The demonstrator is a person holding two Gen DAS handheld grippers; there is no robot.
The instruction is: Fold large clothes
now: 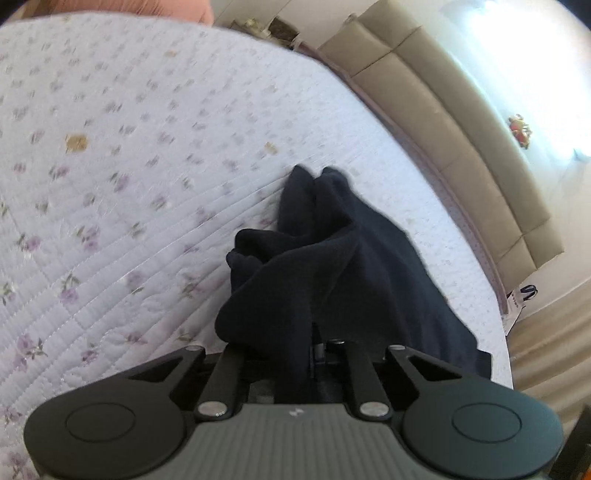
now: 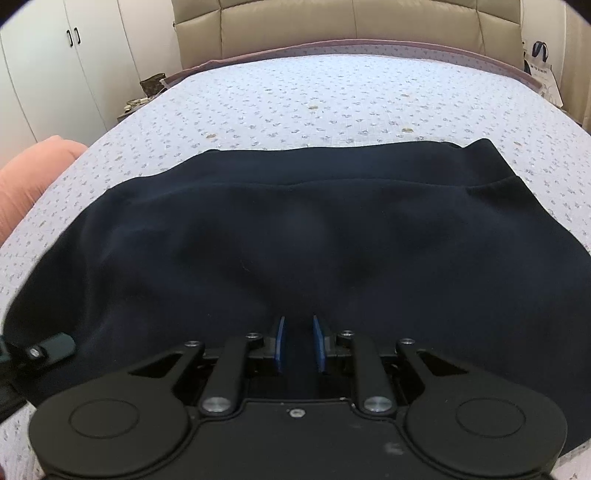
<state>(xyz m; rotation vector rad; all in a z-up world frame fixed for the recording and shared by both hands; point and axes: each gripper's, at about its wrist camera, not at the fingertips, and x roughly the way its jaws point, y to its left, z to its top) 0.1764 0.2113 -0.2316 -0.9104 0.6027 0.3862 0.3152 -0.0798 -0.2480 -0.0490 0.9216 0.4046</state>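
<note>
- The dark navy garment (image 2: 295,236) lay spread across the lower half of the right wrist frame on the floral quilt (image 2: 332,99).
- The right gripper (image 2: 298,343) had its blue pads (image 2: 279,343) set apart, with a fold of the garment between them.
- The left gripper (image 1: 306,347) was buried in bunched fabric at lower centre; its state could not be told.
- The beige headboard (image 2: 351,29) spanned the upper frame.
</note>
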